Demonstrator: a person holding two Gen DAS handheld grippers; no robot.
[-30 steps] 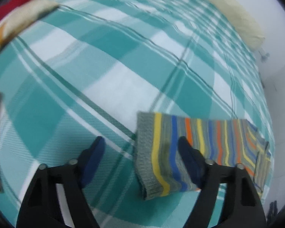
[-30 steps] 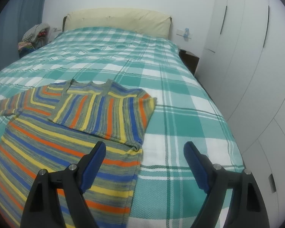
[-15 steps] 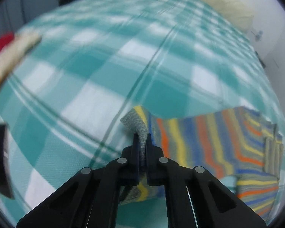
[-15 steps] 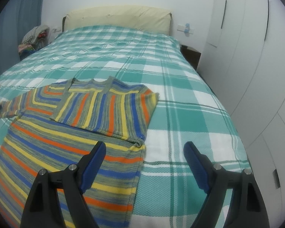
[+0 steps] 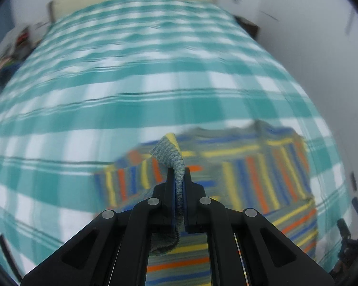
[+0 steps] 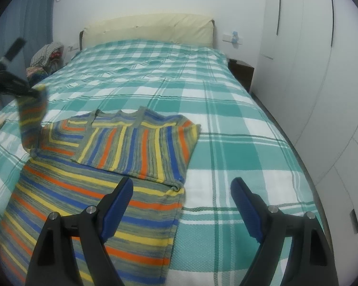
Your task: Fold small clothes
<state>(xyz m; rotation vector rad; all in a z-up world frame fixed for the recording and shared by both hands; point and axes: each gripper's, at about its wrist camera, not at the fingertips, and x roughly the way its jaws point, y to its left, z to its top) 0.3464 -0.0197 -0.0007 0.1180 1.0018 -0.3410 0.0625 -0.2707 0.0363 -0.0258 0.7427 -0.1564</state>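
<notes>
A small striped sweater (image 6: pixel 88 178), grey with yellow, blue and orange bands, lies on the bed, its right sleeve folded across the chest. My left gripper (image 5: pixel 178 174) is shut on the grey cuff (image 5: pixel 171 155) of the left sleeve and holds it raised above the sweater body (image 5: pixel 262 171). In the right wrist view the left gripper (image 6: pixel 34 93) shows at far left with the lifted sleeve (image 6: pixel 32 119) hanging from it. My right gripper (image 6: pixel 181 190) is open and empty, hovering over the sweater's right edge.
The bed carries a teal and white checked cover (image 6: pixel 226 124) with a cream headboard cushion (image 6: pixel 148 28) at the far end. A pile of clothes (image 6: pixel 45 59) sits at the far left. White wardrobes (image 6: pixel 310 59) stand to the right, beside a dark nightstand (image 6: pixel 241 71).
My left gripper closed on the sleeve cuff, lifted it off the bed and swung it toward the sweater body. My right gripper stayed open and barely moved.
</notes>
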